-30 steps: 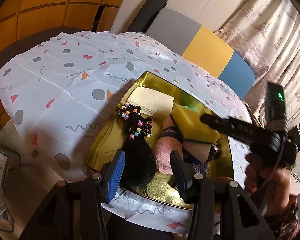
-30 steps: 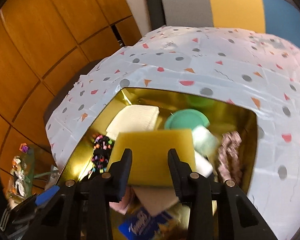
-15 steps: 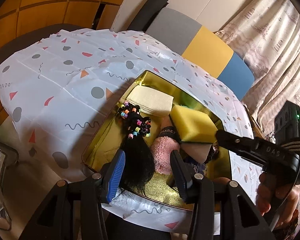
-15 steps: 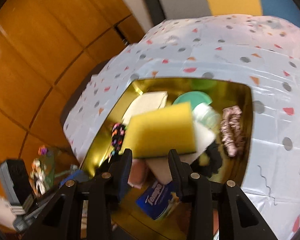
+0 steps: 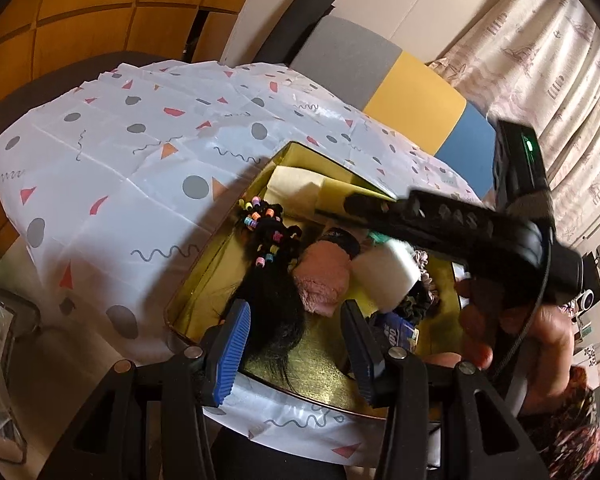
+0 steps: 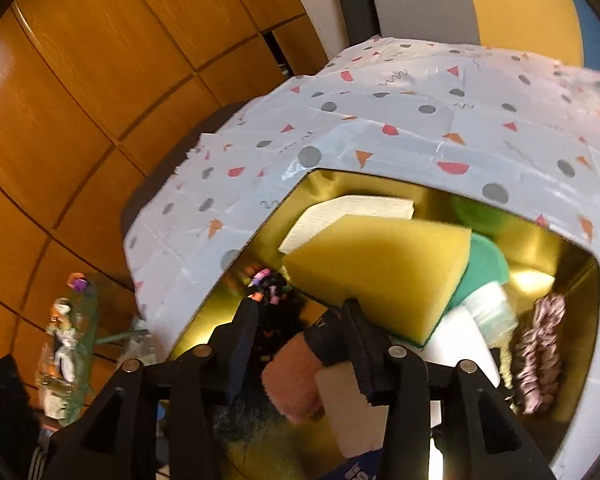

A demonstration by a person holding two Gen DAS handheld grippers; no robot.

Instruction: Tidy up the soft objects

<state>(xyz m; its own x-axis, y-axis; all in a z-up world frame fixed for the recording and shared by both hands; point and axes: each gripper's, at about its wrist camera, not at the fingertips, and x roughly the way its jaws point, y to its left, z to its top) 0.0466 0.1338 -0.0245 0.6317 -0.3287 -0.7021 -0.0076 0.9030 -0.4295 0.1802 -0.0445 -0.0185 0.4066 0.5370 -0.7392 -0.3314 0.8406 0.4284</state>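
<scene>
Yellow foam sponge, at frame centre over the gold tray, lies outside the right gripper, whose empty jaws have just been opening; the left gripper hangs half open, empty, and the sponge may slide off the cluttered pile.

Home living room, not a lab or shop.

Landmark: white plastic tablecloth with grey dots and red-orange triangles over a low table. Behind it, orange-brown wooden panelled wall; a chair back in grey, yellow and blue fabric blocks at its far edge; cream patterned curtains beyond the chair. Small figurines in clear wrapping on the floor left of the cloth. On the cloth, shiny gold rectangular tray of household soft goods.
</scene>
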